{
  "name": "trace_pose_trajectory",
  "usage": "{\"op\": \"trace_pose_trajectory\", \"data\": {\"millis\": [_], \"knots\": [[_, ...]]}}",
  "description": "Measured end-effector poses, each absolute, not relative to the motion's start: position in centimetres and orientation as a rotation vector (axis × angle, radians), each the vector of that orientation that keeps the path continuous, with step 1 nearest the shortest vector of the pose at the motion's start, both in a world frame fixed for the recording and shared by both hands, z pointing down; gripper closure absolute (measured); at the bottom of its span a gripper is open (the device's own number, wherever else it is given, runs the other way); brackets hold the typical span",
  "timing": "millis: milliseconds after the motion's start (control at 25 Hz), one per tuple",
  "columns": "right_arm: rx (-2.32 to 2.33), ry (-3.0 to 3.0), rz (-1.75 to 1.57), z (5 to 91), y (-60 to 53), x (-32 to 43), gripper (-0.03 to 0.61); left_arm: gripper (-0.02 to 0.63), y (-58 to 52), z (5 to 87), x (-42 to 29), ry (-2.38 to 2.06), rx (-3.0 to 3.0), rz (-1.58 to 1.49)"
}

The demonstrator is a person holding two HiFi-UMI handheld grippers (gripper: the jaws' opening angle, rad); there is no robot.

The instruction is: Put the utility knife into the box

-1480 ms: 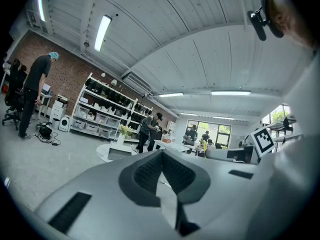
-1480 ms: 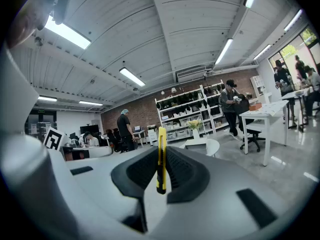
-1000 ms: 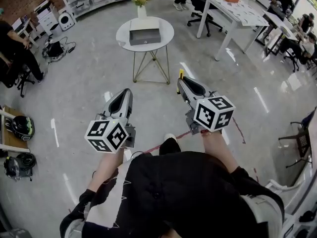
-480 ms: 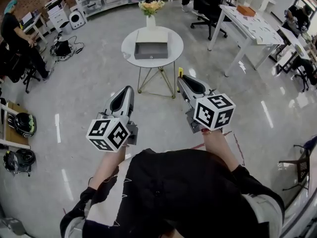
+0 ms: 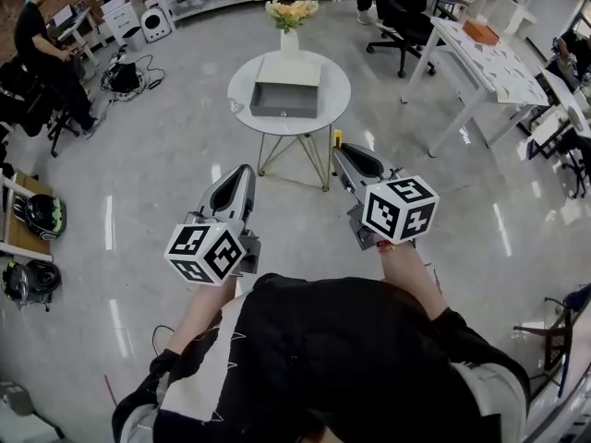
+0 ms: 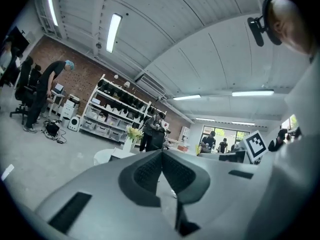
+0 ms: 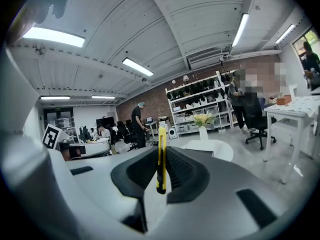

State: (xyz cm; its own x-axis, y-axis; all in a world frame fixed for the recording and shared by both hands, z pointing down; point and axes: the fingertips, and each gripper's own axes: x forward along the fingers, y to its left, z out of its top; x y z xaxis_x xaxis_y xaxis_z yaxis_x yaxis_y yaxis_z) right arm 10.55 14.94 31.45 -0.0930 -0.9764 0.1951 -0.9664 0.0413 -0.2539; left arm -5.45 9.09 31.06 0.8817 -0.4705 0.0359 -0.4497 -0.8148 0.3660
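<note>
Within the right gripper (image 5: 340, 152), the utility knife (image 7: 161, 164) stands clamped.

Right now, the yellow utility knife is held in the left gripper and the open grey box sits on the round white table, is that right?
Not quite: the yellow utility knife is held in the right gripper, as the right gripper view shows; the left gripper is shut on nothing. The open grey box does sit on the round white table.
</note>
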Motion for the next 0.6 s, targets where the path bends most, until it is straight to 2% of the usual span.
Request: {"op": "trace_pose_trajectory", "data": {"millis": [600], "knots": [[-2.099, 2.223, -0.632, 34.8, 9.1, 14.5, 0.526, 0.603, 3.1, 33.7, 0.1, -0.620, 2.646, -0.004]]}}
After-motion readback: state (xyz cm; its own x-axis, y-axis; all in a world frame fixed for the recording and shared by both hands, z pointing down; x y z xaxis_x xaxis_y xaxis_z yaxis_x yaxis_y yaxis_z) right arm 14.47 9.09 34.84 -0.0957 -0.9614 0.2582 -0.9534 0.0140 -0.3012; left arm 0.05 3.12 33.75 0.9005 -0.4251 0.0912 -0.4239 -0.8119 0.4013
